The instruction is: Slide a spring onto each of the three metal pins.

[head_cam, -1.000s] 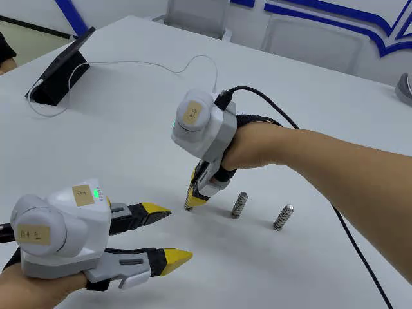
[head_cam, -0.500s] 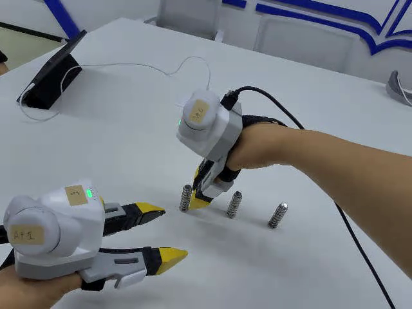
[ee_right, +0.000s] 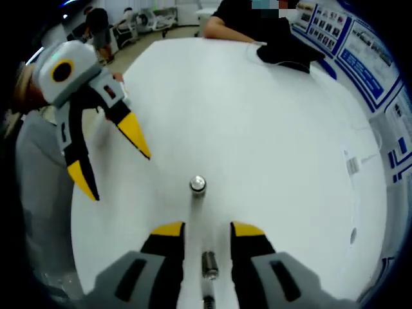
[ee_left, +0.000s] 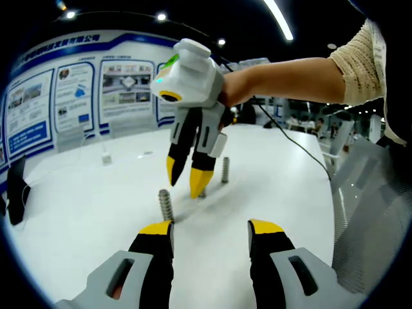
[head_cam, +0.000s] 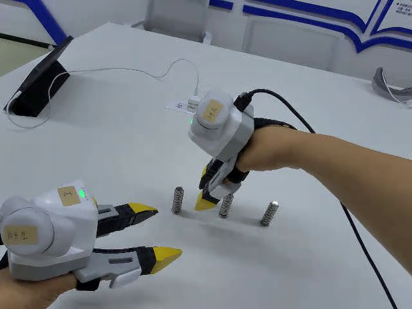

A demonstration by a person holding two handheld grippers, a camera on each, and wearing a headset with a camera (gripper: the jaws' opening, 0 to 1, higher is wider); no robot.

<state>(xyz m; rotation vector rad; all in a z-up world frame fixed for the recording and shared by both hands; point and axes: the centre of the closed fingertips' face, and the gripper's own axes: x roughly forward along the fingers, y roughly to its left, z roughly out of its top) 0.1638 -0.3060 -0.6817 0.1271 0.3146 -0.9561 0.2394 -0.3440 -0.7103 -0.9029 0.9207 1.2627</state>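
Right black-and-yellow gripper [head_cam: 205, 202] hung tips-down, jaws parted, clamping nothing.
A grey coiled metal spring [head_cam: 177, 200] stood ahead of its tips, a second spring [head_cam: 225, 206] between its jaws, a third spring [head_cam: 270, 214] behind; the left gripper [head_cam: 161, 232] hovered released nearby.

Left spring [head_cam: 177, 200], middle spring [head_cam: 225, 205] and right spring [head_cam: 270, 214] in row mid-surface [head_cam: 116, 148], gaps narrow. Right tongs [head_cam: 207, 201] straddle middle spring, jaws apart. Left tongs [head_cam: 159, 232] spread near near edge. Tablet [head_cam: 38, 80], cable [head_cam: 129, 69] far left. Elsewhere bare.
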